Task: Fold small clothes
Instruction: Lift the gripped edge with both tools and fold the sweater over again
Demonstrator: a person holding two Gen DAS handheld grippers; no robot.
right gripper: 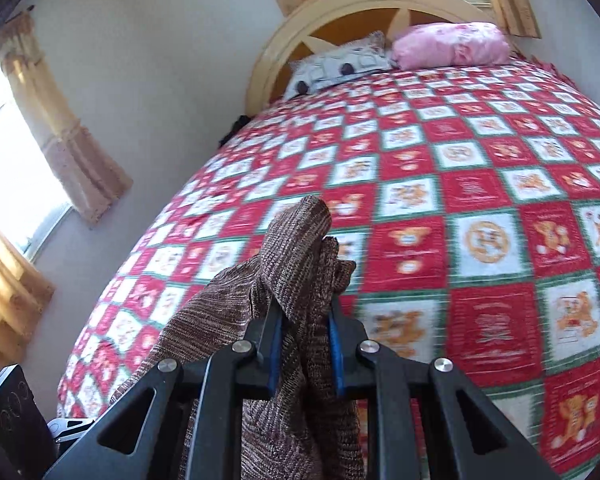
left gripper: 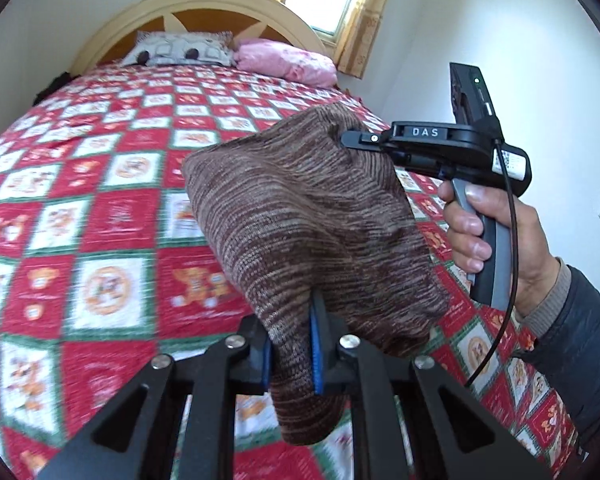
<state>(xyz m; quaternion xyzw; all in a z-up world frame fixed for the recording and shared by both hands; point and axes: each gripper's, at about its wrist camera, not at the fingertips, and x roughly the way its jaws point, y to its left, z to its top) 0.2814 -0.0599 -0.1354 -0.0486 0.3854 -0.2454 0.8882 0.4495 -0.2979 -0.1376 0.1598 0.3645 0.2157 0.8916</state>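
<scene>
A small brown striped knit garment (left gripper: pixel 300 216) hangs in the air above the bed, held between both grippers. My left gripper (left gripper: pixel 290 344) is shut on its lower edge, cloth pinched between the blue pads. My right gripper (left gripper: pixel 346 140) shows in the left wrist view, shut on the garment's far upper corner, with the hand on its handle. In the right wrist view my right gripper (right gripper: pixel 304 320) is shut on a bunched fold of the same garment (right gripper: pixel 296 256), which drapes down to the left.
The bed's red, white and green checkered quilt (left gripper: pixel 100 208) spreads under everything. A patterned grey pillow (left gripper: pixel 180 50) and a pink pillow (left gripper: pixel 288 60) lie at the wooden headboard (left gripper: pixel 204 4). White walls and curtained windows (right gripper: pixel 16 184) surround the bed.
</scene>
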